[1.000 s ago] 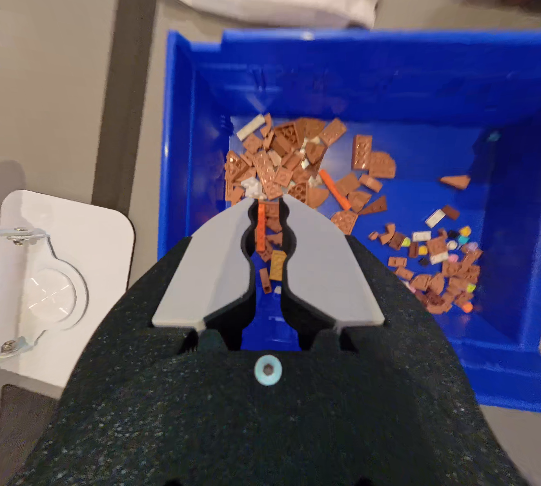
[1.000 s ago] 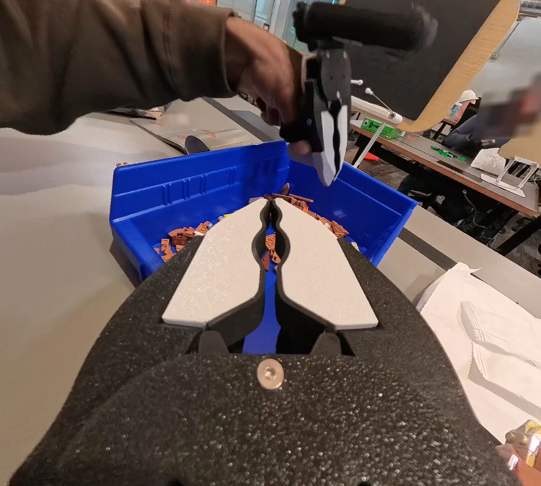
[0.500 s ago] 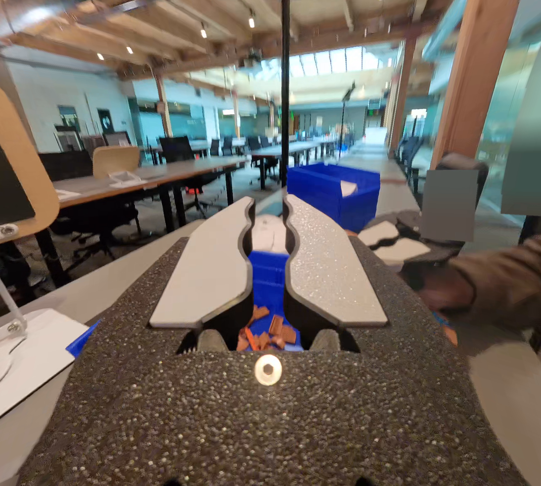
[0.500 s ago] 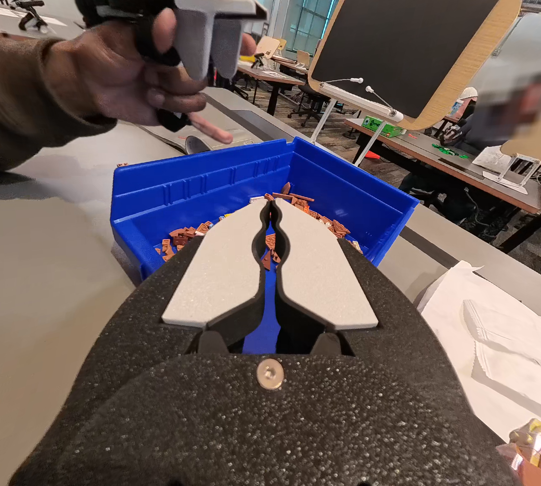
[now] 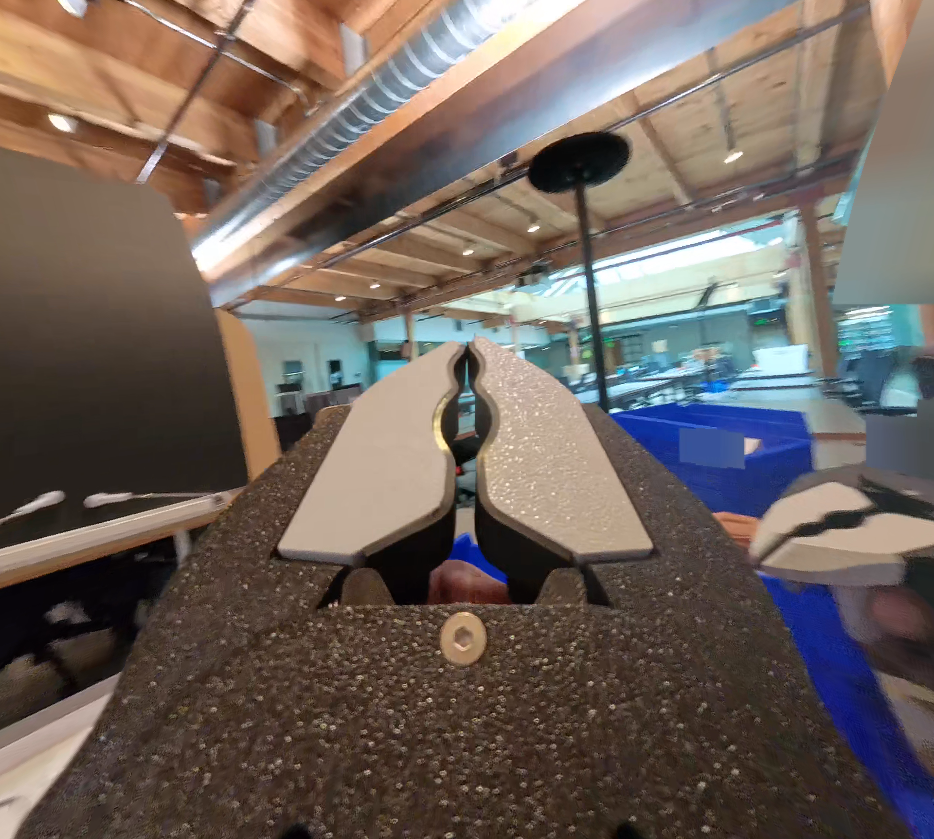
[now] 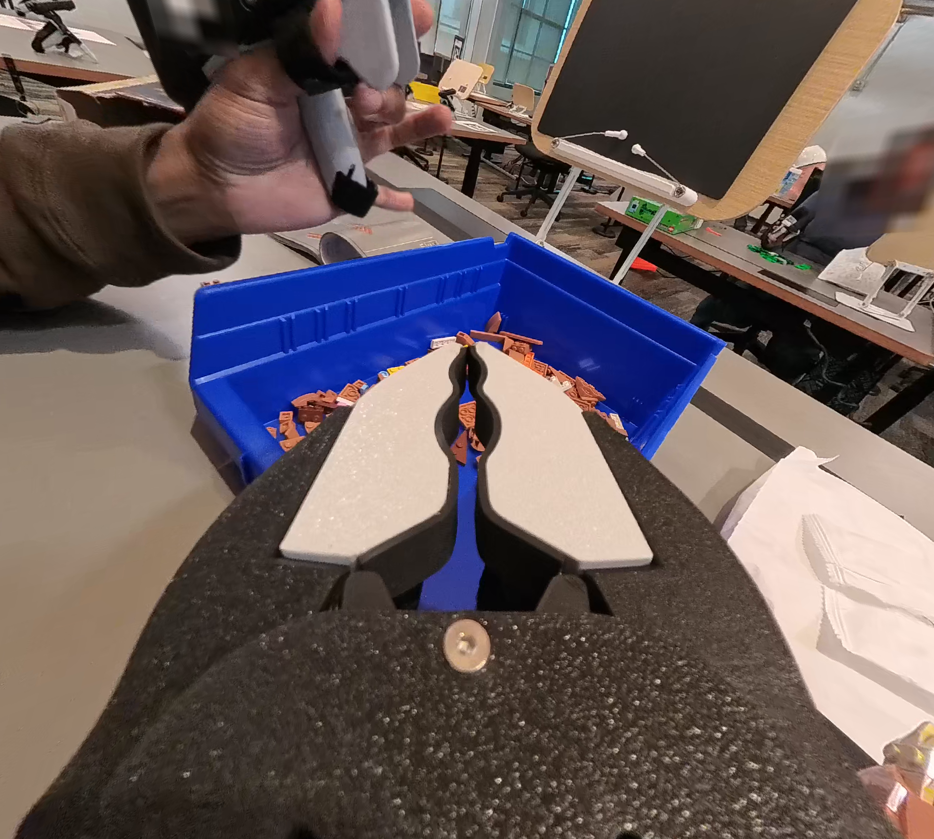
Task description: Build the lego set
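blue bin (image 6: 354, 334) with the brown lego bits (image 6: 530, 359) sits just ahead of and below the right hand-held gripper (image 6: 467, 349), which points level at it, clenched and empty. left hand-held gripper (image 5: 469, 349) is clenched too, empty, tipped up toward the ceiling above the bin's left side. right one looks nearer for the next pick; the pile lies scattered, no clear long axis.

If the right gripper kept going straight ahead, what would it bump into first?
Probably the brown lego pieces heaped in the blue bin. The right gripper points down into it, fingers closed; depth is hard to judge.
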